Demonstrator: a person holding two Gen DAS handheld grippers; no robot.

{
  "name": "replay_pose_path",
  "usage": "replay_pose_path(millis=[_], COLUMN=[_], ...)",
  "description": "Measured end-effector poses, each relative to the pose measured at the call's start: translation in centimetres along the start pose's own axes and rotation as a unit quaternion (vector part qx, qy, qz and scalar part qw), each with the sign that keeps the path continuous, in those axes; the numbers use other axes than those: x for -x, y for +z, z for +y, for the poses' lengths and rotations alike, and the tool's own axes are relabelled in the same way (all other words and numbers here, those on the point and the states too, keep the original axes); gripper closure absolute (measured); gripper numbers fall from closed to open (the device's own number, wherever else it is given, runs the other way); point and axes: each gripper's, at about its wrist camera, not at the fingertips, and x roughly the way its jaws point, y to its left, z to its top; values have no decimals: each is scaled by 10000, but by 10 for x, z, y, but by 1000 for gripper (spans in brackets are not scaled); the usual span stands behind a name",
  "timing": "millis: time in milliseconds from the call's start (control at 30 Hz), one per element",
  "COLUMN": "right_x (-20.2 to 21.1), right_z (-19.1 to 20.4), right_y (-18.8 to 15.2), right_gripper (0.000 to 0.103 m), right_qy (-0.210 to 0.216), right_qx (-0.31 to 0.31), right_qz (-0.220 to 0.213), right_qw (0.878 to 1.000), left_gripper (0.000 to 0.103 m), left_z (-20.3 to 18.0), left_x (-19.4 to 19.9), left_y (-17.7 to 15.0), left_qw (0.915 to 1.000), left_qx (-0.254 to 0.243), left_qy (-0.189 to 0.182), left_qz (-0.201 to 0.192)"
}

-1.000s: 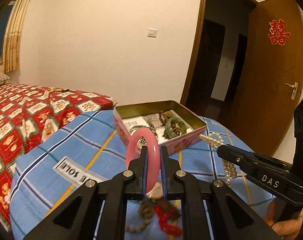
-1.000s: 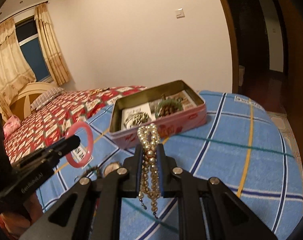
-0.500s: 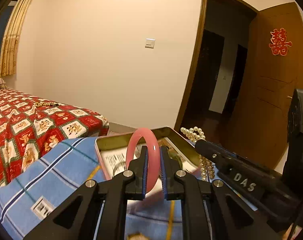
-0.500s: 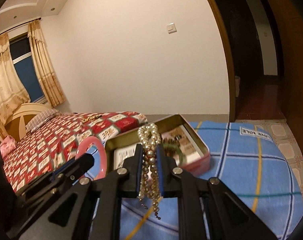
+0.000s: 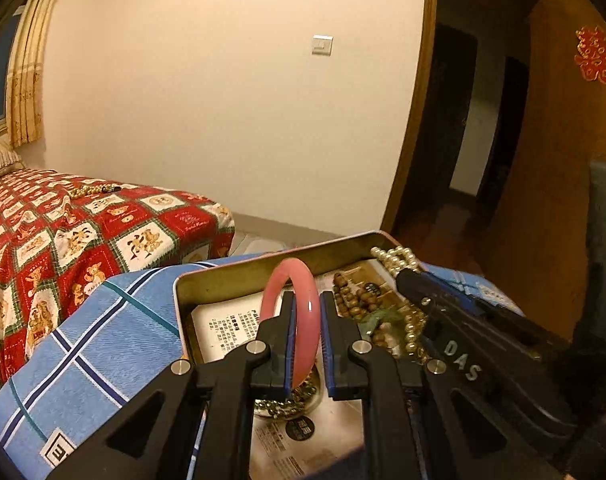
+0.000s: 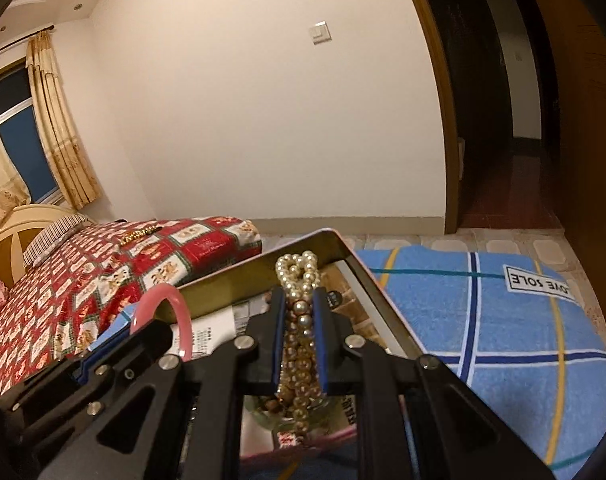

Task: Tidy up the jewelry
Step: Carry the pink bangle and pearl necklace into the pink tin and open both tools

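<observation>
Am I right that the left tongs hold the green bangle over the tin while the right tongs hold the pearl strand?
Not quite: the bangle in the left tongs is pink, as the left wrist view shows. It does hang over the tin, and the right tongs do hold the pearl strand.

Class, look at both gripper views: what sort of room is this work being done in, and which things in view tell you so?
Most likely a home bedroom. A bed with a red patterned quilt, a striped pillow against its headboard, and a curtained window point to it. The jewelry tin rests on a blue checked cover beside the bed.
</observation>
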Motion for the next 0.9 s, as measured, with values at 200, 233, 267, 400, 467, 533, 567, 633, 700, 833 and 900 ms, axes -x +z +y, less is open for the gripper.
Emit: replay_pose_path(millis=[200, 233, 267, 400, 467, 533, 567, 633, 700, 833, 900], right_x=[-8, -10, -11, -11, -8, -4, -1, 6, 16, 26, 29], right_z=[-12, -14, -15, -22, -25, -28, -29, -29, -31, -38, -42], right_y=[2, 2, 3, 4, 5, 6, 7, 9, 10, 11, 10], right_gripper=[87, 87, 86, 83, 79, 70, 58, 35, 30, 30, 30], right_qy=[77, 122, 179, 436, 573, 706, 733, 644, 480, 87, -113], right_qx=[-89, -122, -156, -316, -433, -533, -567, -597, -653, -806, -871], right_qz=[183, 221, 240, 249, 188, 113, 37, -171, -448, -766, -807], right_qw=[9998, 9996, 9994, 9982, 9972, 9960, 9957, 9960, 9957, 9938, 9929], left_gripper=[93, 92, 92, 92, 92, 89, 77, 51, 36, 35, 35], left_z=[-3, -4, -4, -4, -4, -2, -2, -2, -2, -1, 2], left_x=[-9, -10, -11, -15, -12, -11, -8, -3, 4, 16, 22], left_y=[2, 2, 3, 3, 2, 4, 4, 6, 8, 12, 10], left_qw=[10000, 10000, 10000, 9998, 9998, 9997, 9997, 9997, 9994, 9989, 9988], left_qx=[-48, -63, -64, -98, -84, -41, -5, 8, -25, 2, 46], left_qy=[-10, -11, -32, -173, -143, -198, -242, -163, -21, 61, 125], left_qz=[32, 10, 0, -19, -84, -104, -107, -186, -337, -464, -463])
